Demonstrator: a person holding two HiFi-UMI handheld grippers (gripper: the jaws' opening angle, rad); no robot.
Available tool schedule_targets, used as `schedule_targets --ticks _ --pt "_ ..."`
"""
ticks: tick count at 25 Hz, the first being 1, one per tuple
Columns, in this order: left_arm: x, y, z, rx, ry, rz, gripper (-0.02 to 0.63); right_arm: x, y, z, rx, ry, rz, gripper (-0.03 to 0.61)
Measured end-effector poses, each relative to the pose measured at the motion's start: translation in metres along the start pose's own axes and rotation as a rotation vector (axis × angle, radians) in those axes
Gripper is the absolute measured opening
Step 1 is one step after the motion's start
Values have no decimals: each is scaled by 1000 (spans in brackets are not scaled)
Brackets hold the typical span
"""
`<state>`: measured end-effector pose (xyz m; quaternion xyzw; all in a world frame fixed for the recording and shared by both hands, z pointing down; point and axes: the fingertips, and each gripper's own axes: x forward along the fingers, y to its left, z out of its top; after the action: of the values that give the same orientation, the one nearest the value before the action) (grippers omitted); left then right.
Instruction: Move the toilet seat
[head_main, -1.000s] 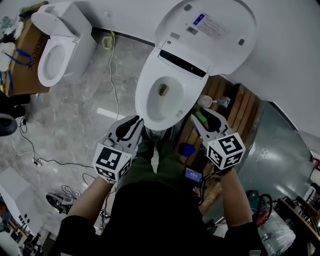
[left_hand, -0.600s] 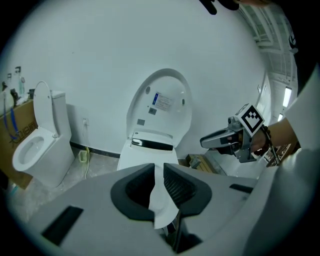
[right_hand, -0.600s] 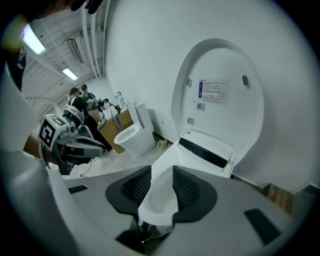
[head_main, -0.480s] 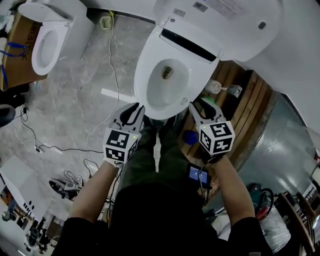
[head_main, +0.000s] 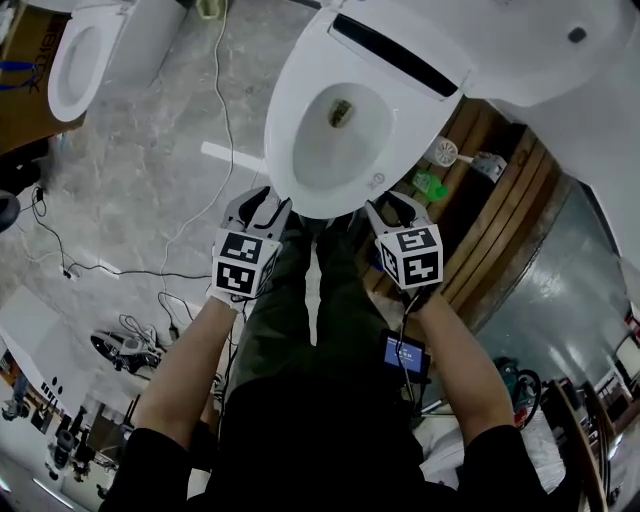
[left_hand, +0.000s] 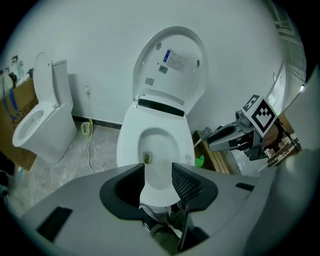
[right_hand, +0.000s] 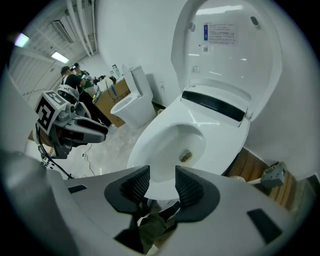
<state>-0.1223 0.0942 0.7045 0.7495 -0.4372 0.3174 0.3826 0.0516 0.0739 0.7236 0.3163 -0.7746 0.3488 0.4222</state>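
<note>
Presently, left tongs: released; I see the jaws opening, nothing gripped.
Right tongs: released likewise, jaws opening, nothing gripped.
Toilet seat: down on the bowl, its front rim just ahead of both tongs and between them.
Lid: raised, beyond the seat, well apart from either tongs.

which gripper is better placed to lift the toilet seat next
Left, narrowly: the left gripper reaches the front rim of the toilet seat; the right gripper stands slightly off it. Both have jaws opening, nothing gripped.
</note>
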Motion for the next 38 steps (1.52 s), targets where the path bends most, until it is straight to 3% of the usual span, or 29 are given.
schedule_targets --ticks 5,10,21,38 --pt "25 2 -39 -73 77 -51 219 28 2 -41 94 95 77 229" --pt "52 9 -69 -125 134 -65 238 54 -3 -68 177 148 106 261" --pt "93 19 -120 -436 179 -73 273 105 -3 -113 513 195 159 305" --pt "130 31 -141 -550 194 -75 291 146 -14 -119 660 165 135 318"
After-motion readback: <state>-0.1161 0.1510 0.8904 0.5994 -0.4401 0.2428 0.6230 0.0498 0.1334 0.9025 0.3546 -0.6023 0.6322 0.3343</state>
